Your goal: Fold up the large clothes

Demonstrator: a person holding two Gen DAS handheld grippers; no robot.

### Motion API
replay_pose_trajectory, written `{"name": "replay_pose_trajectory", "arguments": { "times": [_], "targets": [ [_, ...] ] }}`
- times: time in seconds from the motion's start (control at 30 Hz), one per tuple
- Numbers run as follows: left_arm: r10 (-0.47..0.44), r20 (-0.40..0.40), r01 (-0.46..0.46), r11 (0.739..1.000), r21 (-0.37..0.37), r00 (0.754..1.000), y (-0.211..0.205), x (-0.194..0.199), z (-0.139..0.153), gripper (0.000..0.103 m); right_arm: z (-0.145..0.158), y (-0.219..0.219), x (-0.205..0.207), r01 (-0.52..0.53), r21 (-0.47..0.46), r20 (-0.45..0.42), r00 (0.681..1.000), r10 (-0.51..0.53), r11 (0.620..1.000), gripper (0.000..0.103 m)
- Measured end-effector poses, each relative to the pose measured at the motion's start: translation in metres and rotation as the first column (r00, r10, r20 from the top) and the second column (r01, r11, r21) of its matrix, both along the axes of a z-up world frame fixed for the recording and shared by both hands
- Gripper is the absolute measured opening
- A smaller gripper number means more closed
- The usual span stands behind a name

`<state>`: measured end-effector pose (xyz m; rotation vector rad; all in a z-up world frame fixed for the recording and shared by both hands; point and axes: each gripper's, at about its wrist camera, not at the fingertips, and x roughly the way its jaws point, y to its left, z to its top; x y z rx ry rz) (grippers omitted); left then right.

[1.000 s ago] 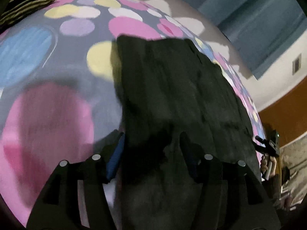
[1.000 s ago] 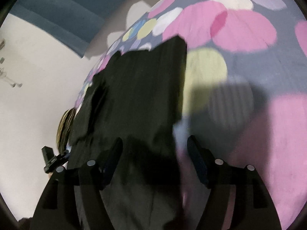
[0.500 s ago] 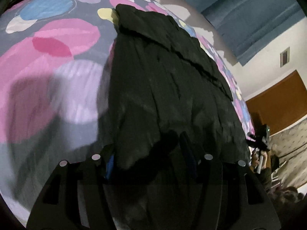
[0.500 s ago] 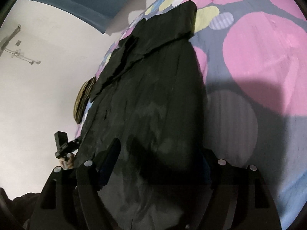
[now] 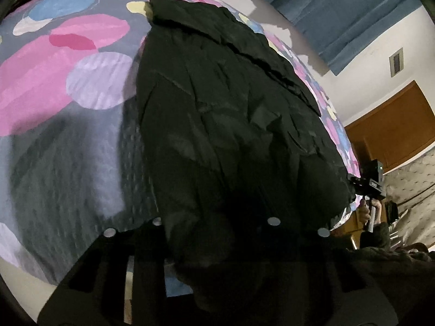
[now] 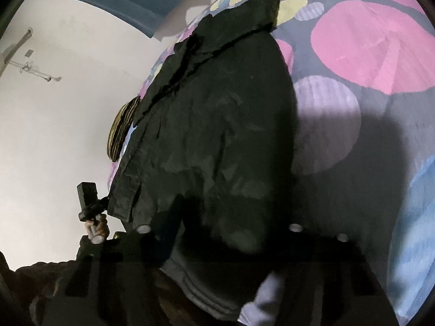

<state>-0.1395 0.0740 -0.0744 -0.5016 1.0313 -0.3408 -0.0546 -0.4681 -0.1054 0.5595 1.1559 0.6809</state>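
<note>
Left gripper (image 5: 214, 233): jaws closing, near hem of black jacket (image 5: 231, 125) bunched between them; fingertips buried in dark cloth, so pad contact not resolvable. Also seen from right wrist view as small black unit (image 6: 91, 203) at the jacket's left edge, gripped by a hand (image 6: 99, 226).

Right gripper (image 6: 217, 233): jaws closing, jacket (image 6: 217, 125) hem lying between them; left finger (image 6: 170, 225) visible as a dark blue bar against the fabric, right finger hidden under cloth. Firm pinch or not: cannot tell. Also seen from left wrist view as small black unit (image 5: 367, 182) at the jacket's right edge, held by a hand (image 5: 367, 212).

Jacket spread flat and lengthwise on bedspread (image 5: 68, 54), collar end far from both cameras, near hem at the grippers. Far part doubled over, a ragged fold edge running across the upper portion. Surface creased, slightly glossy.

Bedspread grey with large pink, blue, lilac, yellow circles (image 6: 367, 43). Gripper shadows on it beside the jacket.

Striped yellow-black cushion (image 6: 122, 127) at the bed's far-left edge in right wrist view. Blue curtain (image 5: 339, 8) beyond the bed. Brown door (image 5: 394, 125) at right.
</note>
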Motion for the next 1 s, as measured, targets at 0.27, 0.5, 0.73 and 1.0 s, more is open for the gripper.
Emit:
{"name": "replay_pose_trajectory", "arguments": {
  "times": [0.27, 0.5, 0.73, 1.0],
  "targets": [
    [-0.008, 0.045, 0.009, 1.0, -0.023, 0.999, -0.008, 0.002, 0.012, 0.018, -0.005, 0.002, 0.003, 0.015, 0.076, -0.031, 0.999, -0.013, 0.997, 0.017],
    [0.082, 0.113, -0.053, 0.971, -0.235, 0.99, 0.022, 0.019, 0.044, 0.012, 0.034, 0.001, 0.022, 0.033, 0.237, 0.058, 0.997, -0.049, 0.971, 0.013],
    [0.174, 0.133, -0.126, 0.942, -0.31, 0.976, 0.042, 0.082, 0.06, 0.012, 0.051, 0.004, 0.088, 0.075, 0.329, 0.098, 0.989, -0.113, 0.941, 0.013],
    [0.24, 0.036, -0.219, 0.929, -0.298, 0.97, 0.065, 0.163, 0.026, 0.012, 0.008, 0.013, 0.177, 0.185, 0.338, -0.037, 0.982, -0.183, 0.923, 0.013]
  ]
}}
